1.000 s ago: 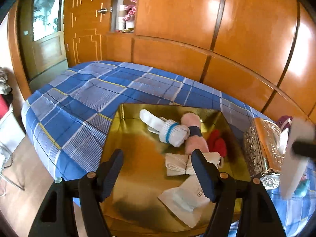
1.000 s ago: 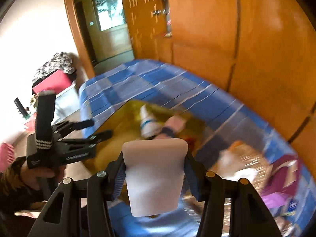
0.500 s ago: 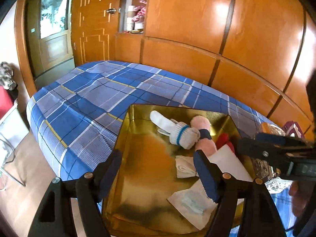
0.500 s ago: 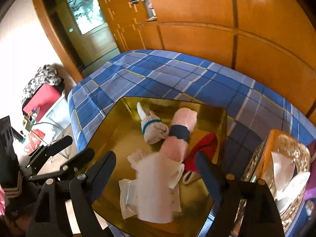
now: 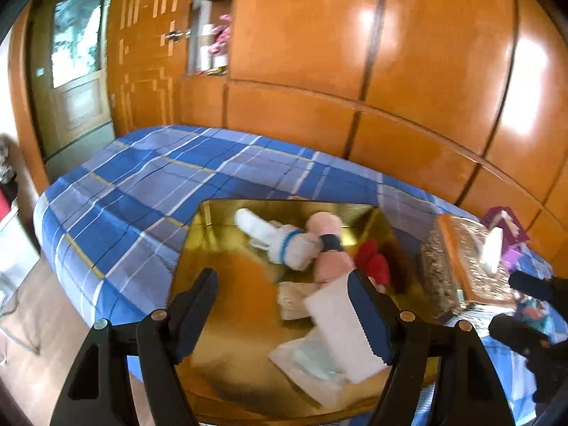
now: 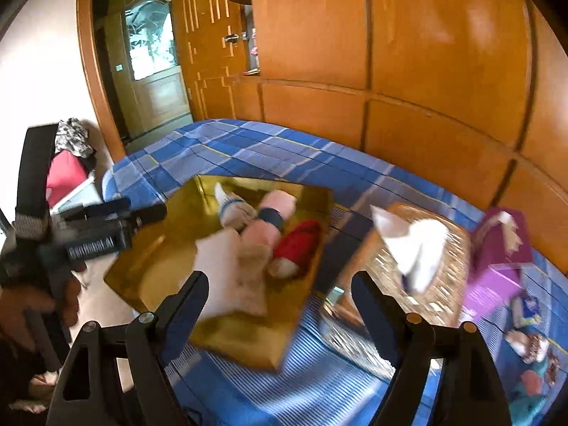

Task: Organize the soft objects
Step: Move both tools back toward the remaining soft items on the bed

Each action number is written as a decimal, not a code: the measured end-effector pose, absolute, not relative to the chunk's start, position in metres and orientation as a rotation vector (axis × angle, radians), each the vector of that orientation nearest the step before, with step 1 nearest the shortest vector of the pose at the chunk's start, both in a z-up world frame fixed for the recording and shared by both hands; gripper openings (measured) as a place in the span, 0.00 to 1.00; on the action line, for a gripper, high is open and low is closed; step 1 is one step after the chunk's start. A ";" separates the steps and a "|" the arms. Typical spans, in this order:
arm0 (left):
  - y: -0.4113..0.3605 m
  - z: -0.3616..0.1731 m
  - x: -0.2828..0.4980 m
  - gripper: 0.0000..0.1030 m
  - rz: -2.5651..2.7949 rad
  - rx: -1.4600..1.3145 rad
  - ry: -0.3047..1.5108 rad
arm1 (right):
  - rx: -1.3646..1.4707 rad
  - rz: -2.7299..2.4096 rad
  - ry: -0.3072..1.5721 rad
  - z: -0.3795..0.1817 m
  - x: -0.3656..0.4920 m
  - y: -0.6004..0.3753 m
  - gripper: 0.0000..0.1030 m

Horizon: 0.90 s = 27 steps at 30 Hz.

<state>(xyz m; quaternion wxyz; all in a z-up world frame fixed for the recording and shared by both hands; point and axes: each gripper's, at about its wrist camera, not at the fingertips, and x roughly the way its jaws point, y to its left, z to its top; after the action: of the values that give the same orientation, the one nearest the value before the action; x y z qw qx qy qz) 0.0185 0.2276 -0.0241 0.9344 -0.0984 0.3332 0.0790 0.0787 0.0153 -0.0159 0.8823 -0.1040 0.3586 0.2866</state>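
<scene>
Socks [image 5: 284,241] and other soft things are lying in the gold tray [image 5: 227,305], which is sitting on the plaid bed cover [image 5: 142,184]. You are holding your left gripper [image 5: 282,310] over the near part of the tray, with its fingers spread apart and nothing between them. In the left wrist view a white sock with a blue band is lying at the far side of the tray, touching a pink roll [image 5: 330,245] with a dark band, and a red piece [image 5: 372,262] is lying just beside the pink one on the right. A white flat piece [image 5: 340,323] is lying nearer to you, partly on a clear packet [image 5: 305,358] and partly hidden behind the right finger of this gripper. You are keeping your right gripper [image 6: 277,305] above the near edge of the tray, and its fingers are also wide apart and gripping nothing. In this view the picture is blurred, but the white piece [image 6: 230,277] is showing in the tray beside the left finger. An ornate tissue box [image 6: 426,277] is standing just to the right of the tray, with a white tissue [image 6: 411,245] sticking up from it, and a purple box [image 6: 497,259] is lying farther right.
</scene>
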 end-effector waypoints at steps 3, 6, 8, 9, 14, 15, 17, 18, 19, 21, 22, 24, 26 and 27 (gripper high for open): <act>0.206 -0.018 0.015 0.74 0.110 -0.157 0.669 | -0.200 0.544 0.731 -0.015 0.068 -0.011 0.82; 0.190 -0.015 0.012 0.74 0.069 -0.142 0.673 | -0.164 0.466 0.739 -0.018 0.063 -0.044 0.82; 0.178 -0.015 0.010 0.74 0.045 -0.127 0.682 | -0.134 0.395 0.753 -0.023 0.061 -0.068 0.82; 0.173 -0.015 0.009 0.74 0.030 -0.120 0.685 | -0.120 0.370 0.762 -0.025 0.062 -0.077 0.82; 0.149 -0.012 0.004 0.74 -0.021 -0.072 0.692 | 0.001 0.217 0.808 -0.037 0.061 -0.137 0.82; 0.145 -0.012 0.004 0.74 -0.028 -0.066 0.693 | 0.018 0.188 0.816 -0.040 0.060 -0.146 0.82; 0.136 -0.010 0.002 0.74 -0.050 -0.044 0.694 | 0.032 0.119 0.837 -0.046 0.060 -0.164 0.82; 0.130 -0.009 0.001 0.74 -0.062 -0.030 0.692 | 0.032 0.095 0.847 -0.049 0.060 -0.171 0.82; 0.124 -0.007 0.000 0.74 -0.077 -0.015 0.688 | 0.031 0.076 0.854 -0.051 0.058 -0.177 0.82; 0.116 -0.003 -0.001 0.74 -0.104 0.011 0.678 | 0.034 0.034 0.874 -0.056 0.054 -0.190 0.82; 0.112 0.000 -0.002 0.74 -0.117 0.025 0.670 | 0.041 0.012 0.882 -0.058 0.053 -0.197 0.82; 0.100 0.008 -0.003 0.74 -0.148 0.070 0.644 | 0.070 -0.025 0.894 -0.063 0.048 -0.214 0.82; 0.089 0.014 -0.004 0.74 -0.173 0.104 0.627 | 0.087 -0.060 0.901 -0.066 0.044 -0.227 0.82; 0.083 0.017 -0.003 0.74 -0.195 0.117 0.624 | 0.091 -0.081 0.903 -0.067 0.041 -0.233 0.82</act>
<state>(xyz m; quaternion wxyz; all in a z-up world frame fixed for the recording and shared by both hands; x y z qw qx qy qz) -0.0027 0.0827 0.0169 0.9454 0.0572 0.3062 -0.0956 0.0414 -0.2330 -0.0671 0.8981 0.0440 0.4359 -0.0393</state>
